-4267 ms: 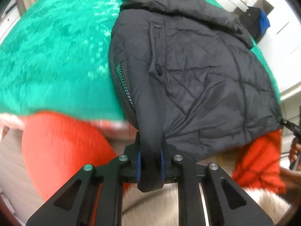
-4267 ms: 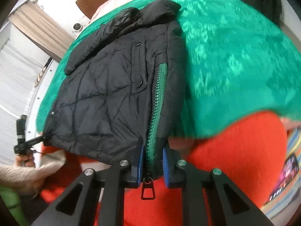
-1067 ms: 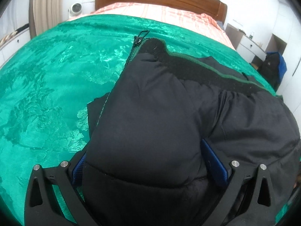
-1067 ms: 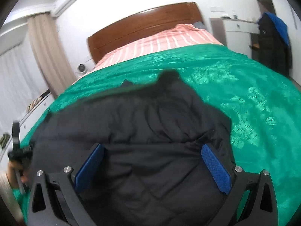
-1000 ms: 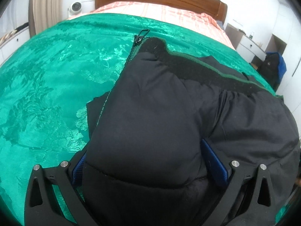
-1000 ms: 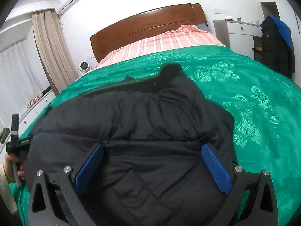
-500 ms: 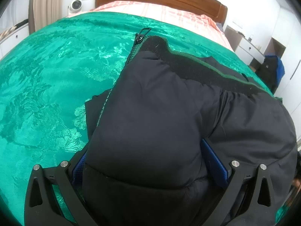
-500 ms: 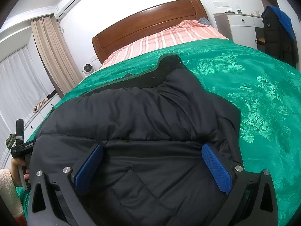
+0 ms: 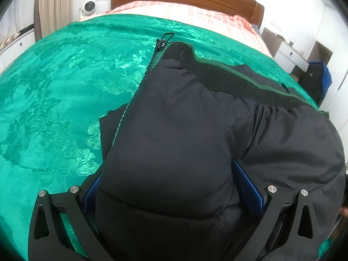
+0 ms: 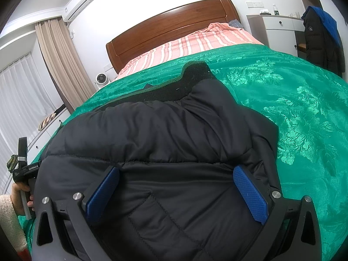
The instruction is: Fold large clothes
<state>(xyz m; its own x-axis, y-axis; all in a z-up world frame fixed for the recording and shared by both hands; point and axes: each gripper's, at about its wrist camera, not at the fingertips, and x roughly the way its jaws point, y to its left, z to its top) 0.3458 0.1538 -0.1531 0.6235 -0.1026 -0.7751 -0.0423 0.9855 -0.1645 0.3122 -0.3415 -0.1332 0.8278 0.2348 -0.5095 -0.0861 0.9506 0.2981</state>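
Note:
A black puffer jacket (image 9: pixel 184 134) lies folded over itself on the green bedspread (image 9: pixel 54 100). Its knitted hem with a green edge (image 9: pixel 228 78) and the green zipper's pull (image 9: pixel 163 40) point toward the headboard. My left gripper (image 9: pixel 169 191) is open wide, its blue pads (image 9: pixel 248 187) on either side of the jacket's padded left end. In the right wrist view the jacket (image 10: pixel 163 134) fills the near field. My right gripper (image 10: pixel 176 193) is open too, blue pads (image 10: pixel 250 195) spread above the quilted fabric.
A wooden headboard (image 10: pixel 174 21) and a pink striped sheet (image 10: pixel 195 41) lie beyond the bedspread (image 10: pixel 304 100). A white fan (image 10: pixel 101 79) and curtains (image 10: pixel 61 65) stand left. A dark coat (image 10: pixel 319 32) hangs by a white dresser (image 10: pixel 278 28). A hand (image 10: pixel 19 193) shows at left.
Since 4.3 s ago both grippers carried the jacket's bottom edge over toward the headboard end and let go, now open. Over the last second the jacket lies still; the right view shifted slightly.

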